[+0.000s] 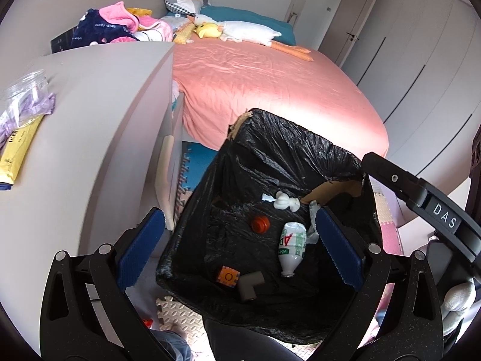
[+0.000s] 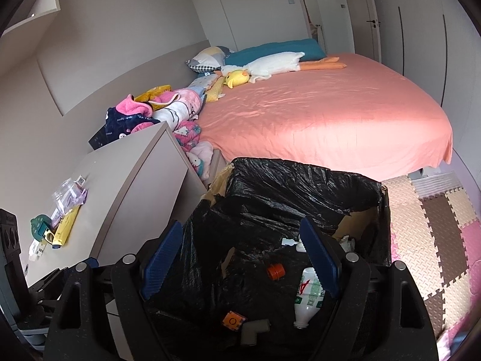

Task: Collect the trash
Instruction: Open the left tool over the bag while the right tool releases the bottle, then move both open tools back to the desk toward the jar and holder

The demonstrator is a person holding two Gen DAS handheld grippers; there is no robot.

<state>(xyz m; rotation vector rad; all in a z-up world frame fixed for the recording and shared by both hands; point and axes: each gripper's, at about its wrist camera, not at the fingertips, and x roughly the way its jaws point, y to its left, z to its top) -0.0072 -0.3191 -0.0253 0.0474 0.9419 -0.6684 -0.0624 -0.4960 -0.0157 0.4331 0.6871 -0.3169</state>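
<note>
Both grippers hover over the black-lined trash box (image 1: 270,156), jaws wide, nothing between them: left gripper (image 1: 240,249), right gripper (image 2: 240,261). Inside the box lie a white bottle (image 1: 292,246), orange cap (image 1: 260,224), grey elbow pipe (image 1: 251,285), orange cube (image 1: 227,276).

Bedroom: pink bed (image 2: 330,114), grey cabinet (image 1: 90,114), foam-tile floor (image 2: 421,225).

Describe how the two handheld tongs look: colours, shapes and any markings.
Both are black plastic. The left tongs and right tongs each carry two flat blue ribbed pads on angled black linkage arms with silver rivets. White letters DAS mark the right one's body.
</note>
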